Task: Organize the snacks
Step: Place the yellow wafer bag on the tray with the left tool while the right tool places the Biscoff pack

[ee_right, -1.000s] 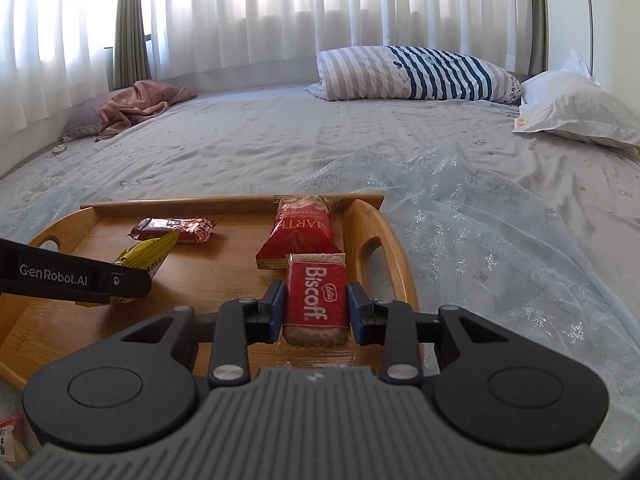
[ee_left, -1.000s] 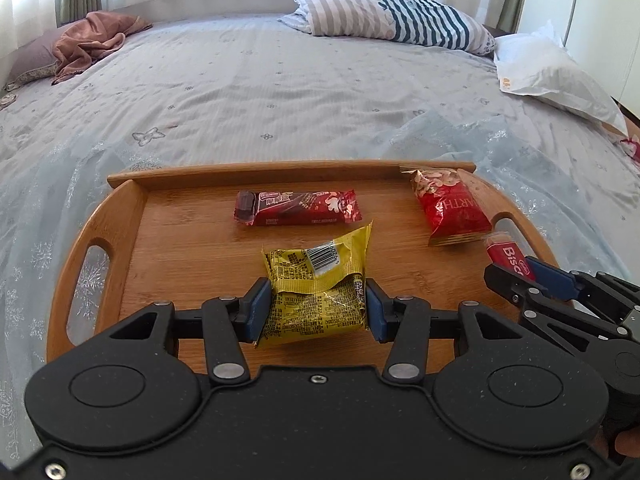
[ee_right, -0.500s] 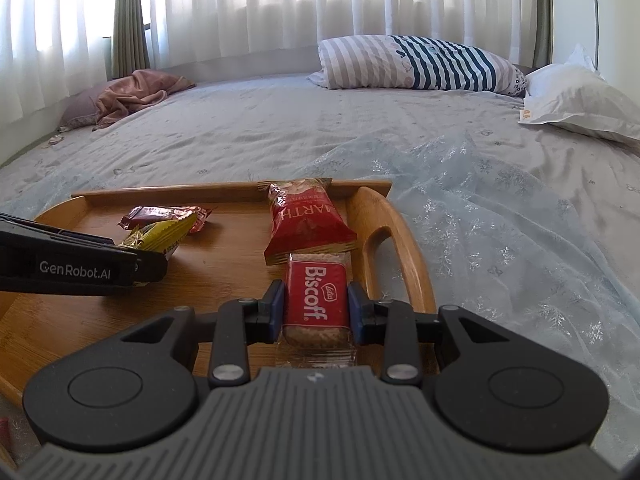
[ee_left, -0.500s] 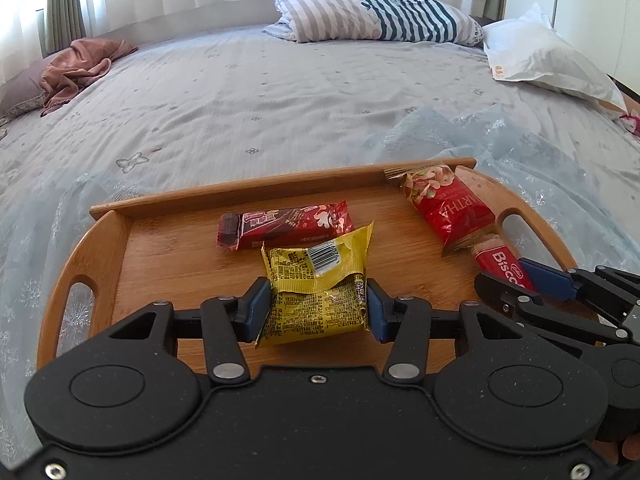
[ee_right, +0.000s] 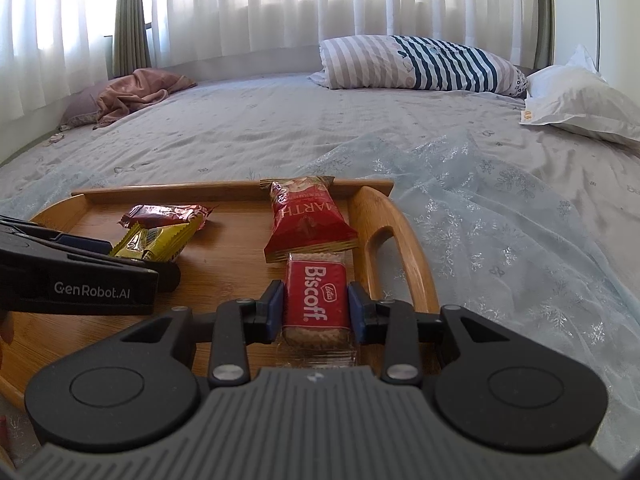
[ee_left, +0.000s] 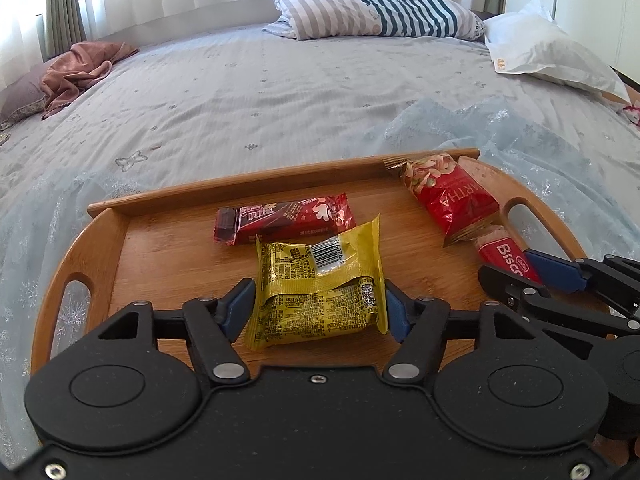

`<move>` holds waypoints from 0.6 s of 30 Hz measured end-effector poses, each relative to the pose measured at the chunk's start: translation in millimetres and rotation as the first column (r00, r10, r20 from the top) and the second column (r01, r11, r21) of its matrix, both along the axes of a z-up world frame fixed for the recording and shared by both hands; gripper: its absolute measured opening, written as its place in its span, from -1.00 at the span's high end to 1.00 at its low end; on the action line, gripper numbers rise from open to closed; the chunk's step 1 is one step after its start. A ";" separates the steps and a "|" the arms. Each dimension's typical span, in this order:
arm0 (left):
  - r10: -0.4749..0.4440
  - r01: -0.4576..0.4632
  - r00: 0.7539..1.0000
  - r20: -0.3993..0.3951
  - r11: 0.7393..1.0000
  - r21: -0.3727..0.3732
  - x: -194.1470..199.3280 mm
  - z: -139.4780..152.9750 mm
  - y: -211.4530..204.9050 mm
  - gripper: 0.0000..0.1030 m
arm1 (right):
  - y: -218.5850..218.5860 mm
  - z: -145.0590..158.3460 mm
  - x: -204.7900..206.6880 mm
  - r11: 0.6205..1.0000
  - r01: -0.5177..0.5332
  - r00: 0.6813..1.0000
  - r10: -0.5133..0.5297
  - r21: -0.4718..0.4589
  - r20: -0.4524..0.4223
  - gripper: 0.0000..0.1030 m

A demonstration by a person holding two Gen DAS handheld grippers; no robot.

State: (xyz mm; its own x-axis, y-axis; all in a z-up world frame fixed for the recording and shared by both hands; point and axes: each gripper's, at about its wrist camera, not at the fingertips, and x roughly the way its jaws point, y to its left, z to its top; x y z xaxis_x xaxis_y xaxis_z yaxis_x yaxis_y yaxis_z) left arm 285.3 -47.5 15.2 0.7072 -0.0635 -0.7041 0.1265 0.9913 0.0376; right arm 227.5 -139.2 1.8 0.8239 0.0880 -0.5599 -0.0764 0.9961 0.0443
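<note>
Bamboo tray on a grey-sheeted bed, four snacks already within its rim. In the left wrist view the left gripper sits at lower centre, its blue pads pressed against both sides of a yellow snack packet, barcode side up, with the packet's far end just short of a dark red chocolate bar lying crosswise at mid-frame. In the right wrist view the right gripper is closed on a red Biscoff biscuit pack at centre frame, directly below a red peanut packet that leans against the tray's far rail. Whether either held pack rests on the wood or hangs slightly above it cannot be told.

Judged from this layout, the sorting looks well along: every visible snack is on the tray, in two rough columns, and what appears to remain is letting go of the two held packs and perhaps straightening them.

Room is tighter on the right, where the Biscoff pack sits near the curved handle and its cut-out. Bare wood lies open toward the lower left of the left wrist view. Beyond the tray, a sheer snowflake cloth and open bedding spread away to the striped pillow at upper right.
</note>
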 end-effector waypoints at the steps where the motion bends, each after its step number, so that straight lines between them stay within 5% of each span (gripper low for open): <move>1: 0.002 -0.002 1.000 0.000 1.000 -0.002 -0.4 0.1 0.6 -0.41 | -0.7 0.6 -0.2 1.000 0.001 1.000 -0.001 0.006 0.000 -0.02; 5: 0.006 -0.006 1.000 0.008 1.000 -0.021 -4.7 3.3 5.9 -0.71 | -5.3 2.0 -2.4 1.000 0.004 1.000 -0.004 0.027 0.004 -0.10; 18: 0.015 -0.014 1.000 0.020 0.999 -0.048 -36.5 19.3 18.8 -0.90 | -19.0 18.2 -25.4 0.997 0.004 0.999 -0.007 0.076 0.047 -0.52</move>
